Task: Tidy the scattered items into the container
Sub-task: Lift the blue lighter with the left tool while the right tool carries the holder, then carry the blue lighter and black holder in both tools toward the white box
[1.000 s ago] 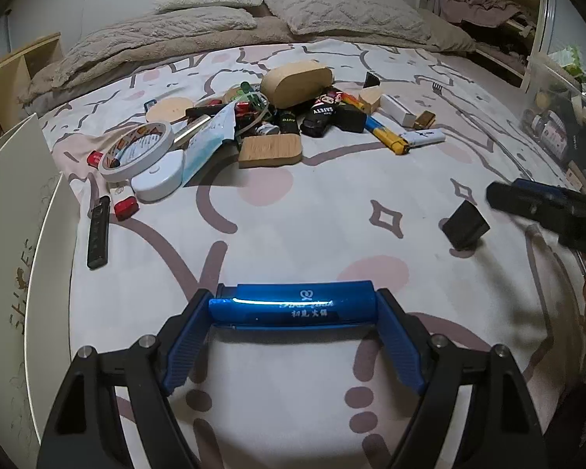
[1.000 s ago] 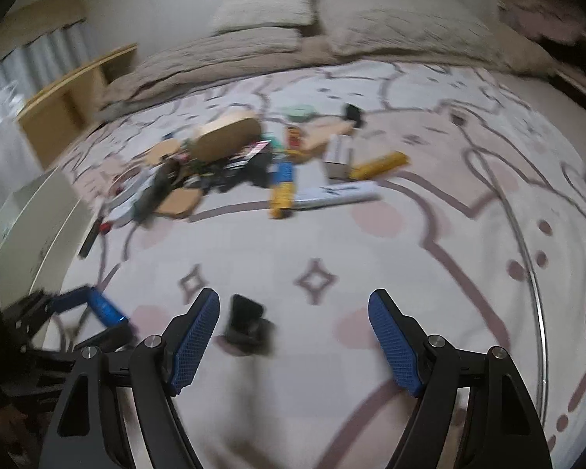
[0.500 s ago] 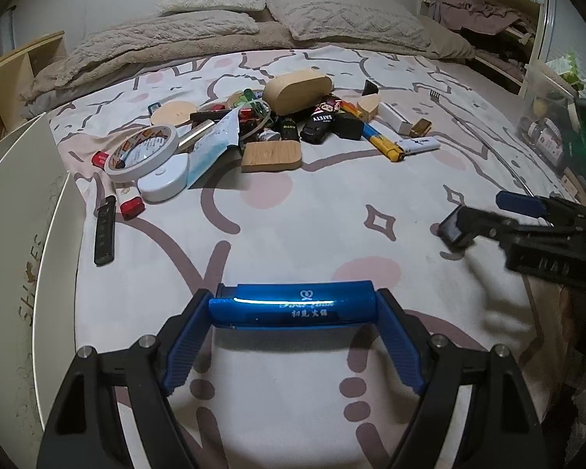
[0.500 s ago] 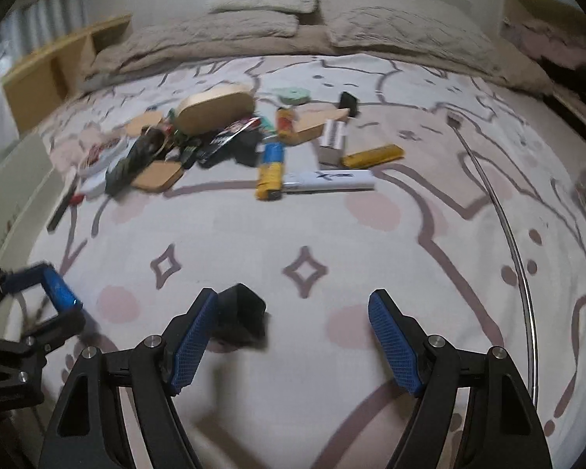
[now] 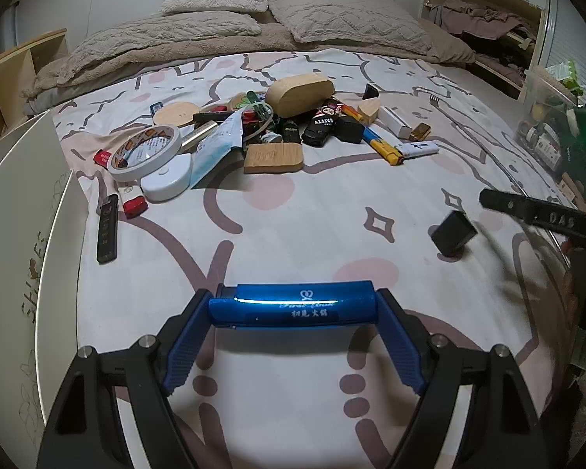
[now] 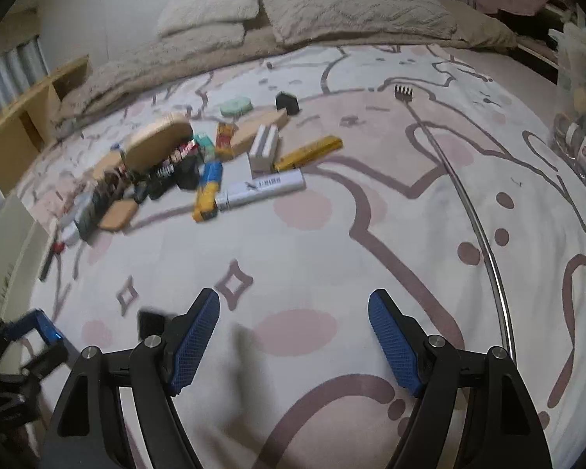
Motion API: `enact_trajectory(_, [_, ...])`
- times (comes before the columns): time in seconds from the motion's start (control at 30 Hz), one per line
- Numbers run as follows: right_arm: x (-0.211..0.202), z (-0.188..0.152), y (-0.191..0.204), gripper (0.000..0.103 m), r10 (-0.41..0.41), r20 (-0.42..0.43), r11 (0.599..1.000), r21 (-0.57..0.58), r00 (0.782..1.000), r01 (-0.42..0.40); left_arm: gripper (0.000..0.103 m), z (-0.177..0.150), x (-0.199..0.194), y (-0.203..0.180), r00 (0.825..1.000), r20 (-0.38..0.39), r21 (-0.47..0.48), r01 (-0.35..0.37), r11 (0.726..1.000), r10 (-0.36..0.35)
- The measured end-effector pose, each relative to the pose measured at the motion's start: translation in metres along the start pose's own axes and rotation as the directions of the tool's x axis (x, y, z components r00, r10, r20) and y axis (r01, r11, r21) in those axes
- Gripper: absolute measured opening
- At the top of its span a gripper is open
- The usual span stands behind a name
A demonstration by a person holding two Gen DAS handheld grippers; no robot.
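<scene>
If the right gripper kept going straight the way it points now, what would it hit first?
Probably just the bedsheet: nothing lies between the open right gripper's fingers. The small black block sits outside its left finger.

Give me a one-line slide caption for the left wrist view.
Left gripper holds a blue bar above the patterned bedspread, with scattered clutter beyond and a black block at right.

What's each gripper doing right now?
Left gripper: shut on the blue bar.
Right gripper: open, holding nothing.
</scene>
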State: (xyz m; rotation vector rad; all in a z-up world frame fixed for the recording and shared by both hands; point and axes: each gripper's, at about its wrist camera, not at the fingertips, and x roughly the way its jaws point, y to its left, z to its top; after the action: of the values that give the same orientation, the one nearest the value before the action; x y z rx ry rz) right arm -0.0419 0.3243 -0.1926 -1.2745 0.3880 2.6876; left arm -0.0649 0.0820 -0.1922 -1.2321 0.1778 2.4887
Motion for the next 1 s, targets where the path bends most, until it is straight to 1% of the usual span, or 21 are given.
enact_trajectory(0.07, [-0.011, 0.002, 0.004, 0.079, 0.070, 0.061, 0.998, 0.004, 0.996, -0.070, 0.082, 0.000, -0.001, 0.000, 1.000, 0.002, -0.002, 0.000, 1.000, 0.000])
enact_trajectory(0.1, [-0.014, 0.002, 0.008, 0.079, 0.089, 0.077, 0.996, -0.005, 0.993, -0.089, 0.082, 0.000, -0.001, 0.000, 1.000, 0.003, -0.003, 0.000, 1.000, 0.000])
enact_trajectory(0.17, [-0.021, 0.001, 0.022, 0.079, 0.124, 0.097, 0.991, -0.064, 0.988, -0.118, 0.082, 0.001, -0.001, 0.000, 1.000, 0.004, -0.005, 0.000, 1.000, 0.000])
enact_trajectory(0.2, [-0.022, -0.001, 0.031, 0.079, 0.134, 0.091, 0.987, -0.105, 0.987, -0.125, 0.082, 0.001, -0.002, 0.001, 1.000, 0.005, -0.006, 0.000, 1.000, 0.000])
enact_trajectory(0.27, [-0.017, -0.008, 0.051, 0.079, 0.137, 0.043, 0.976, -0.174, 0.990, -0.128, 0.082, 0.001, -0.003, 0.002, 1.000, 0.007, -0.011, 0.001, 1.000, -0.001])
enact_trajectory(0.33, [-0.007, -0.014, 0.062, 0.078, 0.151, -0.021, 0.969, -0.196, 0.988, -0.152, 0.082, 0.001, -0.005, 0.003, 1.000, 0.009, -0.016, 0.003, 1.000, -0.003])
enact_trajectory(0.4, [0.002, -0.019, 0.065, 0.078, 0.176, -0.077, 0.967, -0.171, 0.981, -0.187, 0.082, 0.001, -0.006, 0.004, 1.000, 0.013, -0.021, 0.005, 1.000, -0.005])
enact_trajectory(0.47, [0.007, -0.020, 0.063, 0.078, 0.188, -0.096, 0.972, -0.126, 0.977, -0.199, 0.082, 0.001, -0.008, 0.005, 1.000, 0.016, -0.026, 0.008, 1.000, -0.008])
enact_trajectory(0.5, [0.010, -0.020, 0.060, 0.070, 0.201, -0.108, 0.973, -0.097, 0.974, -0.212, 0.082, 0.001, -0.009, 0.005, 1.000, 0.018, -0.028, 0.010, 1.000, -0.009])
enact_trajectory(0.53, [0.013, -0.020, 0.059, 0.064, 0.209, -0.115, 0.972, -0.085, 0.971, -0.219, 0.082, 0.002, -0.009, 0.005, 1.000, 0.020, -0.028, 0.011, 1.000, -0.011])
enact_trajectory(0.57, [0.015, -0.020, 0.058, 0.054, 0.210, -0.121, 0.972, -0.078, 0.970, -0.221, 0.082, 0.002, -0.010, 0.005, 1.000, 0.021, -0.029, 0.013, 1.000, -0.012])
enact_trajectory(0.67, [0.017, -0.022, 0.063, 0.050, 0.184, -0.117, 0.976, -0.098, 0.976, -0.196, 0.082, 0.002, -0.011, 0.004, 1.000, 0.023, -0.027, 0.016, 1.000, -0.015])
enact_trajectory(0.73, [0.019, -0.022, 0.067, 0.045, 0.181, -0.119, 0.974, -0.113, 0.976, -0.194, 0.082, 0.001, -0.011, 0.003, 1.000, 0.023, -0.025, 0.016, 1.000, -0.015])
enact_trajectory(0.8, [0.020, -0.024, 0.069, 0.031, 0.145, -0.111, 0.978, -0.136, 0.983, -0.159, 0.082, 0.001, -0.011, 0.003, 1.000, 0.024, -0.026, 0.016, 1.000, -0.015])
enact_trajectory(0.93, [0.017, -0.024, 0.071, 0.030, 0.123, -0.090, 0.976, -0.169, 0.988, -0.136, 0.082, 0.002, -0.013, 0.002, 0.999, 0.030, -0.027, 0.016, 1.000, -0.015])
enact_trajectory(0.97, [0.016, -0.024, 0.072, 0.024, 0.122, -0.082, 0.976, -0.171, 0.989, -0.135, 0.082, 0.002, -0.013, 0.002, 0.999, 0.032, -0.028, 0.016, 0.999, -0.015])
enact_trajectory(1.0, [0.014, -0.024, 0.071, 0.024, 0.128, -0.074, 0.976, -0.167, 0.989, -0.139, 0.082, 0.002, -0.015, 0.002, 0.999, 0.035, -0.029, 0.016, 0.999, -0.015])
